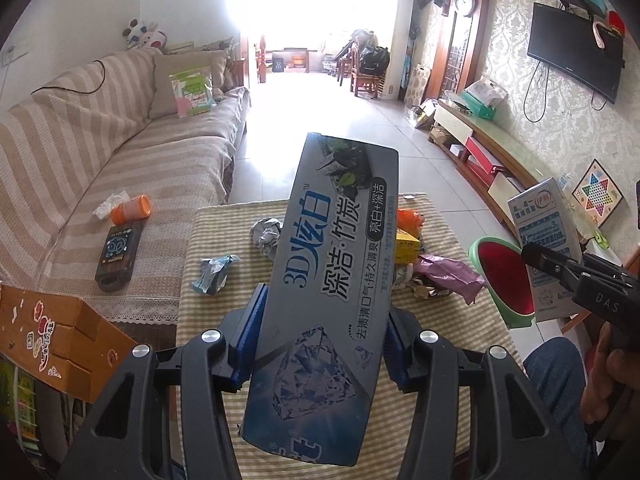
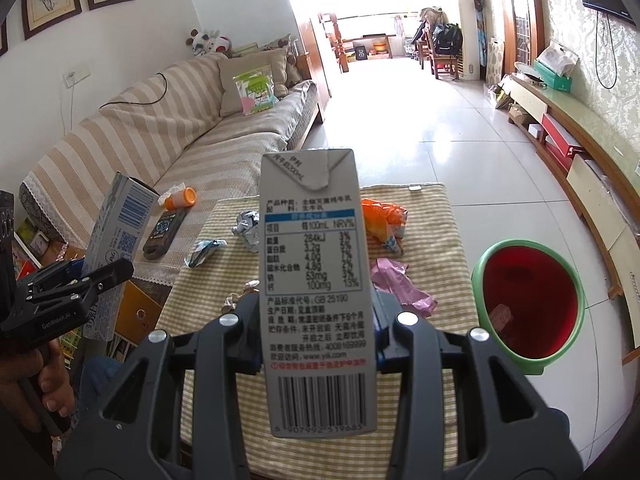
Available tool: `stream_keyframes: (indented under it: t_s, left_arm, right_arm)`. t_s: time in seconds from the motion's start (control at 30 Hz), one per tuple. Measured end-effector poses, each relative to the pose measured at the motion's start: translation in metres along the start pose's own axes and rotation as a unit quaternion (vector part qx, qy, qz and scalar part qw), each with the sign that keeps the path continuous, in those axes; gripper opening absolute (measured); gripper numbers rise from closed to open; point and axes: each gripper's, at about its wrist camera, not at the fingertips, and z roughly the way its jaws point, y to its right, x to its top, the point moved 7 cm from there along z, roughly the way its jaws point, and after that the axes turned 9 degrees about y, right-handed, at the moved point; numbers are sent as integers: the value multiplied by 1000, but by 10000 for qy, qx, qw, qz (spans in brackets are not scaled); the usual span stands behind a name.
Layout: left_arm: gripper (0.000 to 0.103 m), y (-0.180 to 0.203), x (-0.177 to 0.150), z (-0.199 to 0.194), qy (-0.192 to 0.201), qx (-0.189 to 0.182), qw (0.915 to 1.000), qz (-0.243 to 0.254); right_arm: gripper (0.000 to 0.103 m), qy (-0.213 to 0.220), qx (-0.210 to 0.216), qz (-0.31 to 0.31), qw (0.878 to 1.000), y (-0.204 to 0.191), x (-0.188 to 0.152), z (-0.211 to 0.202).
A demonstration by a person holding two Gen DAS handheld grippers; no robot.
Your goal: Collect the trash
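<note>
- Left gripper (image 1: 322, 344): angled down over the desk (image 1: 224, 220), jaws closed on a grey-blue toothpaste box (image 1: 328, 272) — held across its lower half, the long axis running forward, clear of the cloth.
- Right gripper (image 2: 316, 332): likewise tilted downward, jaws clamped on a white milk carton (image 2: 316, 272), gripped near its lower part with the folded top pointing away from the camera; a hand (image 2: 36, 384) shows on the other gripper's handle at the left edge of the right wrist view.
- Both held items are lifted above the desk, side by side and apart; each appears at the margin of the other gripper's view.
- Bin (image 2: 528, 304): green rim, red inside, standing on the tiled floor (image 2: 420, 128) just beside the desk's right edge, mouth open and tipped toward the desk, a small scrap inside.
- Open room — bare tiles stretch ahead beyond the desk's far edge; a striped sofa (image 2: 160, 140) borders the left side, a low cabinet (image 2: 580, 152) lines the right wall.
- Remaining litter on the checked cloth: crumpled foil ball (image 2: 248, 228), blue-white wrapper (image 2: 204, 252), orange packet (image 2: 384, 216), pink plastic wrap (image 2: 396, 284), small scraps near the jaws.
- On the sofa: an orange bottle (image 2: 182, 199) and a dark remote-like device (image 2: 164, 236).
</note>
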Motion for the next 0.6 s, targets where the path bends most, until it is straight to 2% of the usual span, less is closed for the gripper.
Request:
stream_keyframes:
  t_s: [0.33,0.6]
  left_arm:
    - [48,18,12,6,7,-182,9998,73]
    - [49,48,20,34,-152,-465,9988,24]
  right_arm:
    - [37,88,-49,63,9999,11,6,-2]
    - [37,168,-249,256,9992,51,13,-3]
